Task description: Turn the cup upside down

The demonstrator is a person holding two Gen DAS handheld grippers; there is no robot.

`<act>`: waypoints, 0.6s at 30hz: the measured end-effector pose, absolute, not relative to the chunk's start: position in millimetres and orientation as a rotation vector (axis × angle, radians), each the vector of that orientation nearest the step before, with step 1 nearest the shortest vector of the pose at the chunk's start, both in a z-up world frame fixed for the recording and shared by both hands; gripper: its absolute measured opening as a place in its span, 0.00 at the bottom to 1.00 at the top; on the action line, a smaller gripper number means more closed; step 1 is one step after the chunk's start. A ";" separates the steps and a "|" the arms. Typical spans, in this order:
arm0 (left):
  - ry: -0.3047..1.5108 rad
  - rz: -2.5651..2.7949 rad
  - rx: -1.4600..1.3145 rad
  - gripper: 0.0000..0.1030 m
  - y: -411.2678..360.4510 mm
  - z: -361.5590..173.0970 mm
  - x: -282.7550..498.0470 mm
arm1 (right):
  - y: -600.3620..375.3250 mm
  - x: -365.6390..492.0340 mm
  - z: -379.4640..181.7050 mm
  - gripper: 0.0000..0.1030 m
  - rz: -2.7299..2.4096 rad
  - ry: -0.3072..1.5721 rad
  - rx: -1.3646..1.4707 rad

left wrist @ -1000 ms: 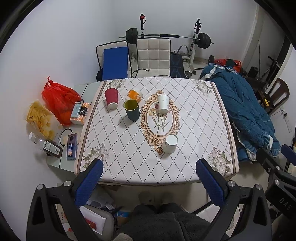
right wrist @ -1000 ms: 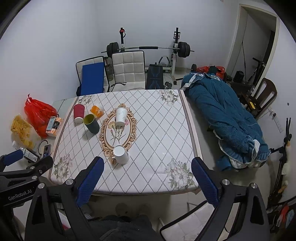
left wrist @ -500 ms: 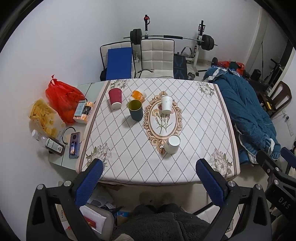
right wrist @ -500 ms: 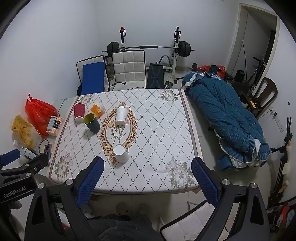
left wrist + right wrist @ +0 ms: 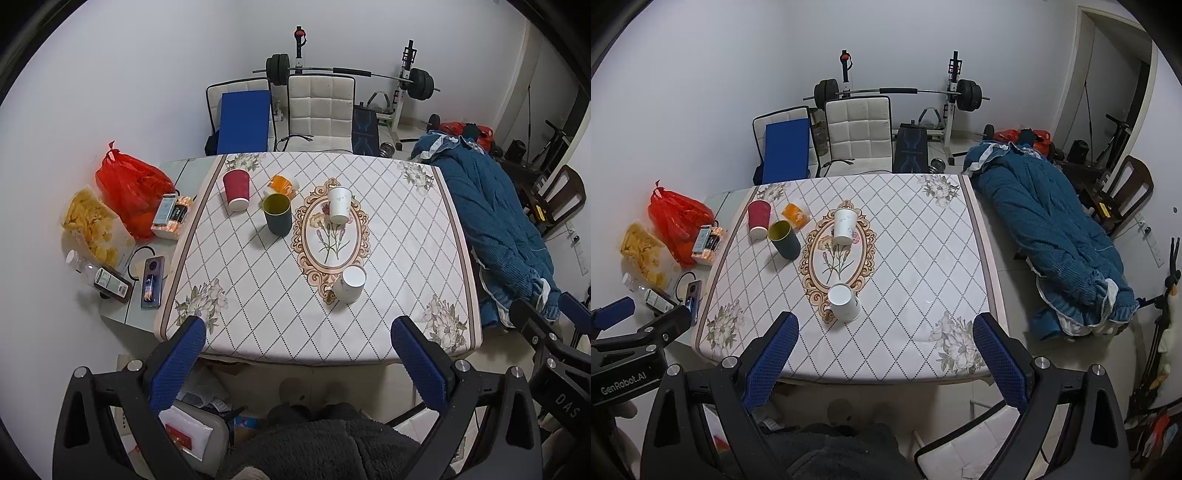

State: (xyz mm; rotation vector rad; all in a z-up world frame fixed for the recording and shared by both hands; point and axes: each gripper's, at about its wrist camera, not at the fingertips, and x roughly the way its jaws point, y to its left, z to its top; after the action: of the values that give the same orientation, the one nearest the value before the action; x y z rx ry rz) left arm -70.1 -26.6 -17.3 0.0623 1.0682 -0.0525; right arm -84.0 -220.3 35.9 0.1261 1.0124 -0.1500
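Both the left gripper (image 5: 295, 343) and the right gripper (image 5: 884, 338) are wide open, holding nothing. The white mug (image 5: 844, 302) stands upright near the table's (image 5: 923, 258) front edge. It looks hard, smooth and breakable; I'd pinch its sides.

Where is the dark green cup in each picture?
Left wrist view: the dark green cup stands upright, left of the oval flower pattern, near the red cup.
Right wrist view: the same cup, left of centre, beside that oval.
Shared landmark: the oval flower pattern.
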 end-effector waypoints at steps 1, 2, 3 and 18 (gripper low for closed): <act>1.068 -0.051 0.062 1.00 -26.2 -17.4 -70.7 | -219.8 -83.8 35.9 0.95 -0.148 1.013 0.125; 1.070 -0.050 0.060 1.00 -25.8 -17.9 -70.8 | -219.4 -83.9 35.5 0.95 -0.143 1.015 0.127; 1.073 -0.049 0.058 1.00 -25.4 -18.3 -70.0 | -218.7 -83.7 35.3 0.95 -0.142 1.015 0.126; 1.091 -0.047 0.053 1.00 -25.3 -22.7 -70.5 | -219.2 -87.2 29.9 0.95 -0.128 1.033 0.132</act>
State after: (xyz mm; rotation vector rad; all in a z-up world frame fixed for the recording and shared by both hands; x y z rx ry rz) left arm -70.5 -25.3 -22.7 0.0532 1.0911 -0.0466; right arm -87.2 -219.2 29.9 0.1317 1.0329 -0.1277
